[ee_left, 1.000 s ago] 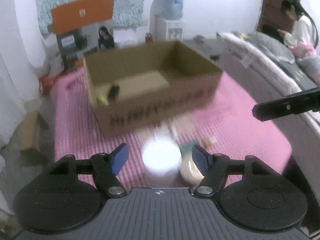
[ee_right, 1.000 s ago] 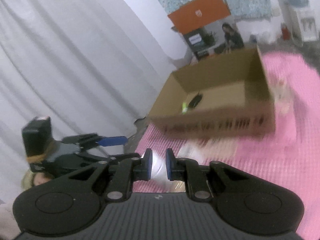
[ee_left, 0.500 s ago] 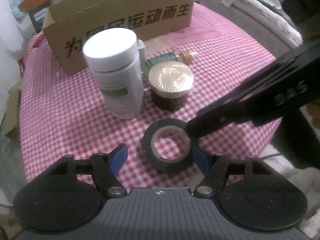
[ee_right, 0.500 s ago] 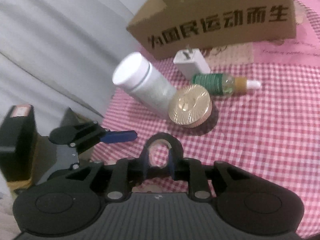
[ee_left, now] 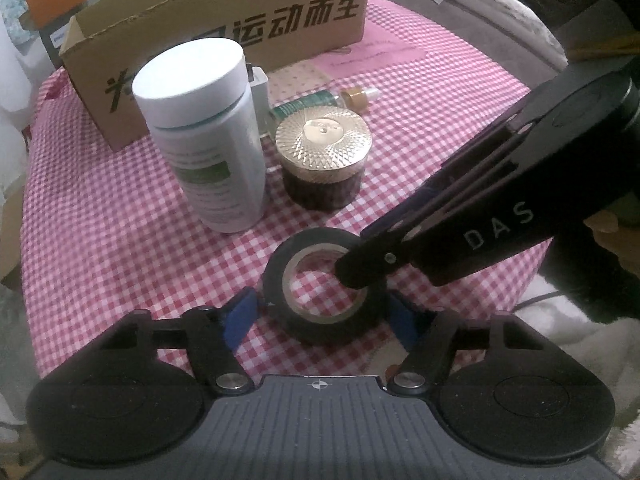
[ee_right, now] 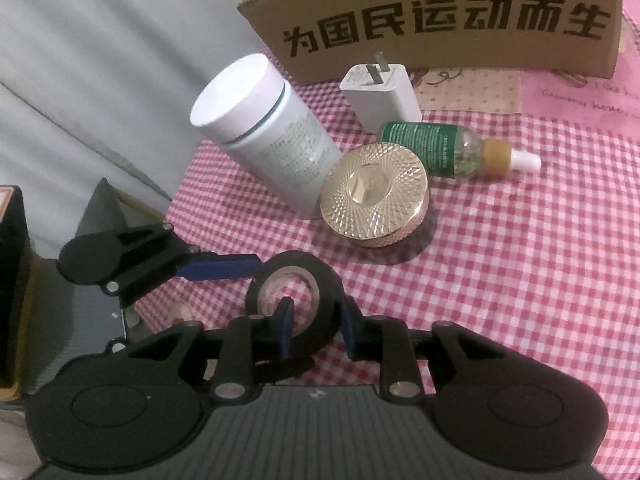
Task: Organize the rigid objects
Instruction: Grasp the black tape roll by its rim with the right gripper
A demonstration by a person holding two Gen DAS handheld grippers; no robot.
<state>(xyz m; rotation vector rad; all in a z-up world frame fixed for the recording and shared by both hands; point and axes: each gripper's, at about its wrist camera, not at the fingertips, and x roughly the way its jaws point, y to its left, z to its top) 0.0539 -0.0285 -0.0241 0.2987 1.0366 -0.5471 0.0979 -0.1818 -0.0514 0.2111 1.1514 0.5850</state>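
The white bottle (ee_left: 208, 136) hides most of the charger (ee_left: 258, 84).

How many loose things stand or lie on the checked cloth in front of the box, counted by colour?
White: 2, bottle, charger
Green: 1, dropper bottle
Gold: 1, jar
Black: 1, tape roll
Total: 5

Both grippers, the left gripper (ee_left: 320, 316) and the right gripper (ee_right: 316, 330), were matte black with round pivot discs, silver screws, ribbed grey bases and blue-padded fingers (ee_left: 239, 318), one marked "DAS".
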